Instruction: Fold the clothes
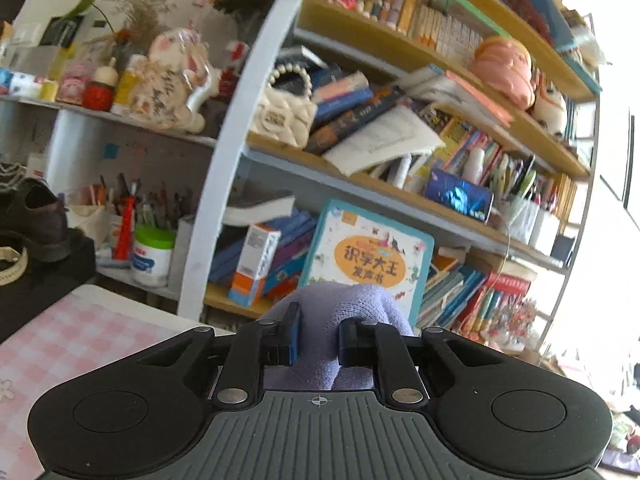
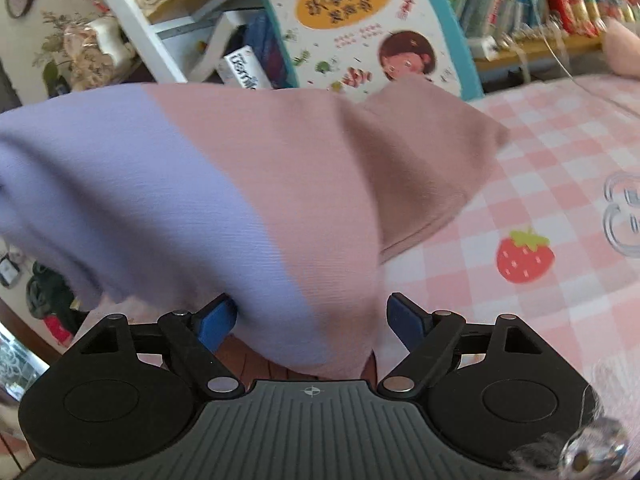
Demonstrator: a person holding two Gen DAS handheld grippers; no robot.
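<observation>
Closest to the left wrist camera, the left gripper (image 1: pixel 318 336) pinches a bunch of the lilac-and-pink garment (image 1: pixel 344 320), raised in front of the bookshelf (image 1: pixel 360 184). From the right wrist camera, the right gripper (image 2: pixel 310 320) stands spread; the garment (image 2: pixel 248 200) hangs between its blue pads (image 2: pixel 218 320), which do not press it. Below the garment lies the pink checked tablecloth (image 2: pixel 560 168), with a picture book (image 2: pixel 360 20) behind.
</observation>
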